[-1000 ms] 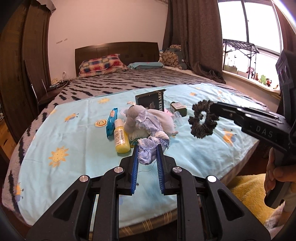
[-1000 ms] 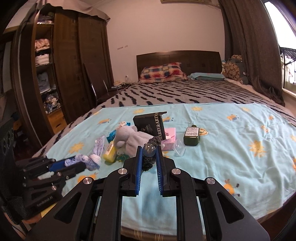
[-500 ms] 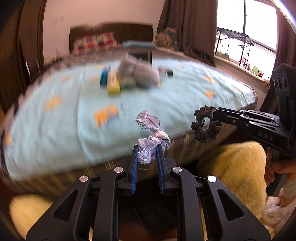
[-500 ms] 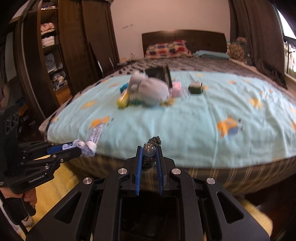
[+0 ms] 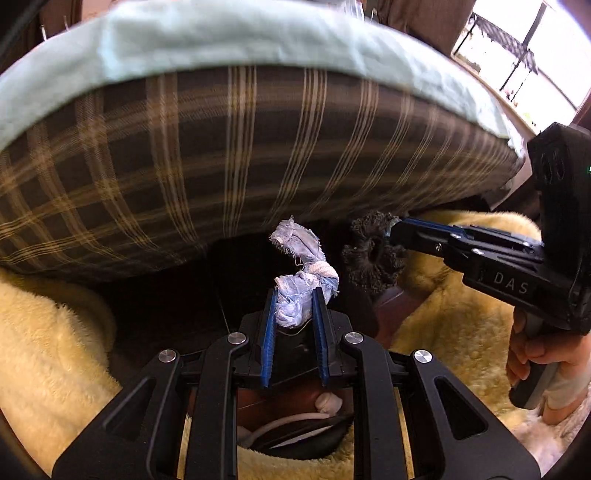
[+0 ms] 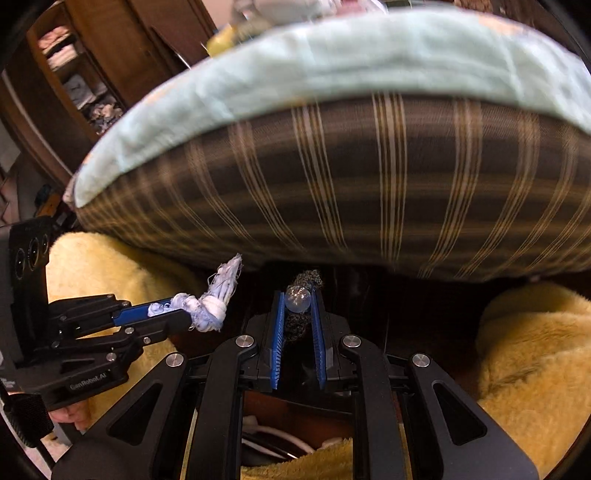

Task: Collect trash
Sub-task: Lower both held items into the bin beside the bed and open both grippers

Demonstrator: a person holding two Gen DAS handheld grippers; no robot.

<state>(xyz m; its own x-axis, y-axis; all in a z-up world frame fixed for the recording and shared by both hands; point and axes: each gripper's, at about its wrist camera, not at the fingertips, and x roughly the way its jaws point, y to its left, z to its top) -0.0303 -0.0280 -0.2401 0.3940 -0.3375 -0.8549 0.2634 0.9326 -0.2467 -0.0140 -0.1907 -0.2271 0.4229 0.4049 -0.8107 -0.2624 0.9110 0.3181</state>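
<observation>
My left gripper (image 5: 294,295) is shut on a knotted, frayed blue-white cloth scrap (image 5: 301,273), held low in front of the bed's side; it also shows in the right wrist view (image 6: 208,308). My right gripper (image 6: 298,299) is shut on a dark scrunchie with a clear bead (image 6: 297,298); the scrunchie shows in the left wrist view (image 5: 371,258) just right of the cloth scrap. Both grippers hang over a dark gap between yellow fleece.
The plaid side of the mattress (image 5: 221,155) under the light blue sheet (image 5: 258,33) fills the view ahead. Yellow fleece (image 5: 48,332) lies left and right (image 6: 532,362). A dark opening with white items (image 5: 295,428) sits below the grippers. A wardrobe (image 6: 85,74) stands at left.
Both grippers have dropped from above the bed to below its edge, pitched down toward the floor, each still holding its item. The bed top has left view.
</observation>
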